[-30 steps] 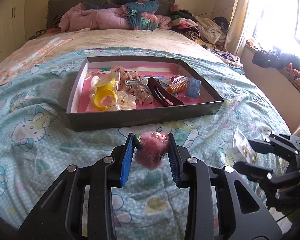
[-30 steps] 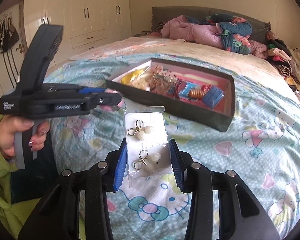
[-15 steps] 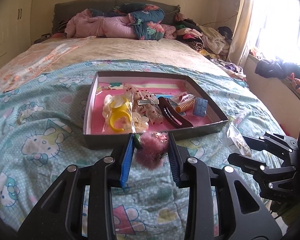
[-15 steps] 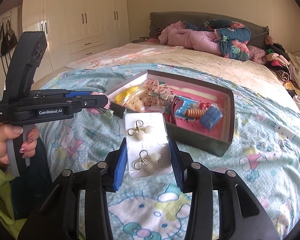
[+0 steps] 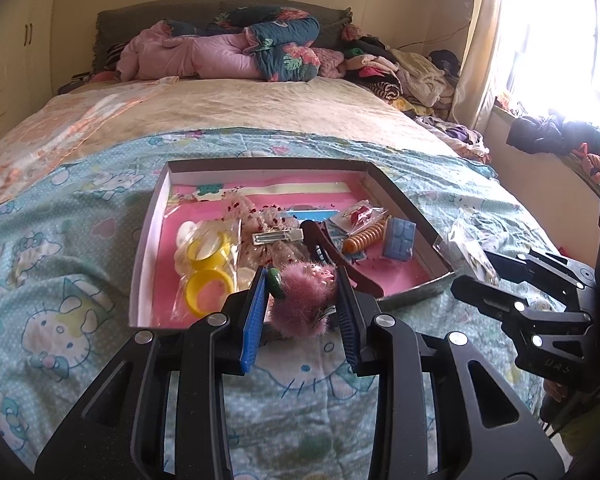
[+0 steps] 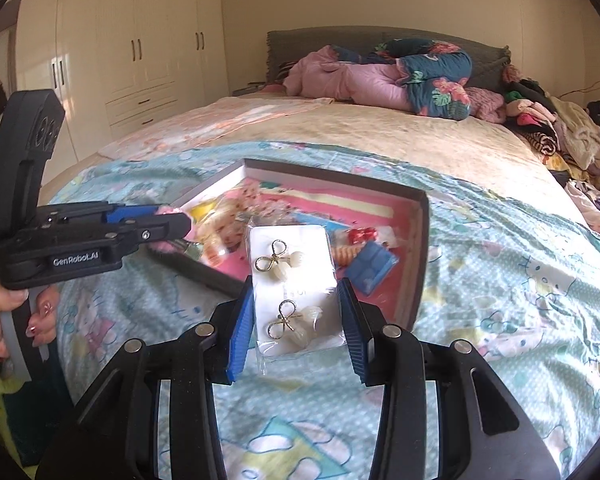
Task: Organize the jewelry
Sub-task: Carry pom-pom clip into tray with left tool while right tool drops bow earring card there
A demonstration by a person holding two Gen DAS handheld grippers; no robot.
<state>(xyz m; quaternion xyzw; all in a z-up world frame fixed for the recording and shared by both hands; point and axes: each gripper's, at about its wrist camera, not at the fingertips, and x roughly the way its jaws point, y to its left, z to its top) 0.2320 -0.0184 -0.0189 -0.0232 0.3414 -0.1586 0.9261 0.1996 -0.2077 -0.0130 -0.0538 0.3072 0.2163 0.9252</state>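
A dark shallow box (image 5: 410,298) with a pink floor lies on the bed and holds several hair accessories. My left gripper (image 5: 302,312) is shut on a pink fluffy hair clip (image 5: 306,300) and holds it over the box's near edge. It also shows in the right wrist view (image 6: 168,226) at the box's left corner. My right gripper (image 6: 296,322) is shut on a clear packet with a white earring card (image 6: 294,280), held above the box's (image 6: 418,256) near right part. The right gripper also shows in the left wrist view (image 5: 472,276) with the packet (image 5: 470,250).
Inside the box lie yellow rings (image 5: 208,268), a brown claw clip (image 5: 340,260), an orange coil (image 5: 366,238) and a blue block (image 5: 398,238). Pink and floral bedding (image 5: 236,54) and piled clothes (image 5: 400,72) lie at the bed's head. Wardrobes (image 6: 120,52) stand left.
Both grippers have moved forward toward the box with their items still held. The hair clip and the earring packet are now over the box's near edge.
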